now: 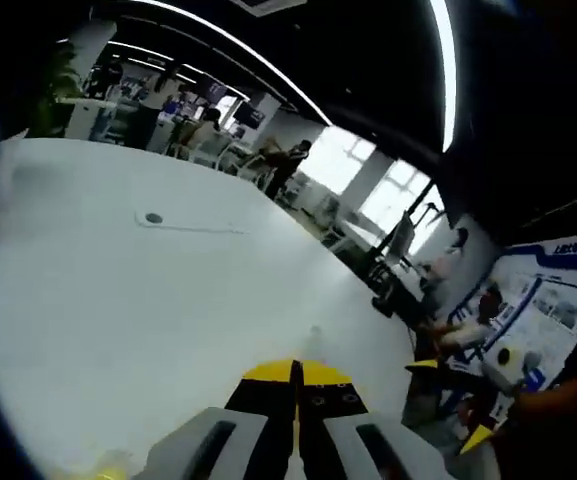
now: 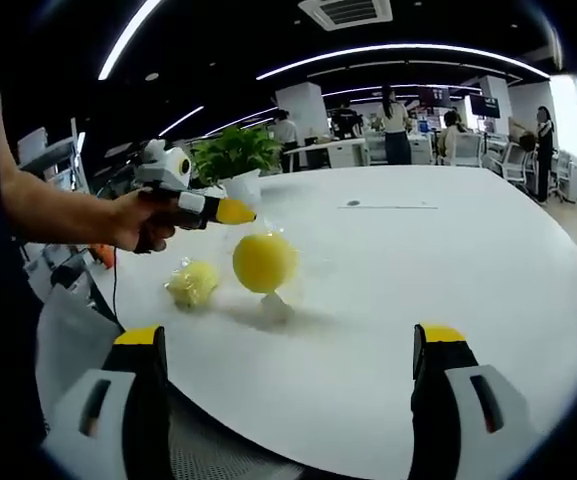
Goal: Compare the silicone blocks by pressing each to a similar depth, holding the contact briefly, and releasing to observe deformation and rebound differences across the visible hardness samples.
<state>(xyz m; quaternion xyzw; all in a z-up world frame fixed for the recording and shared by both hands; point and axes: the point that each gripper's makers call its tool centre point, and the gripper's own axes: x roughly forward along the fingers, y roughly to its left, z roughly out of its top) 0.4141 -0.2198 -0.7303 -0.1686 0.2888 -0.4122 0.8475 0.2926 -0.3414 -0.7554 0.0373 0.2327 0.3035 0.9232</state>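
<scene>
In the right gripper view a yellow silicone ball (image 2: 263, 262) hangs just above the white table (image 2: 438, 270), wrapped in a clear bag (image 2: 273, 303). A hand holds my left gripper (image 2: 235, 212) right above it, jaws shut on the top of that bag. A second, paler yellow ball (image 2: 193, 283) in clear wrap lies on the table to its left. My right gripper (image 2: 288, 345) is open, its jaws spread wide at the near table edge, well short of both balls. In the left gripper view my left gripper (image 1: 296, 372) has its yellow tips pressed together over the table (image 1: 148, 300).
A potted plant (image 2: 233, 155) stands behind the balls. A cable slot with a round grommet (image 2: 388, 206) sits mid-table, the grommet (image 1: 153, 217) also in the left gripper view. People, desks and chairs (image 1: 438, 330) surround the table.
</scene>
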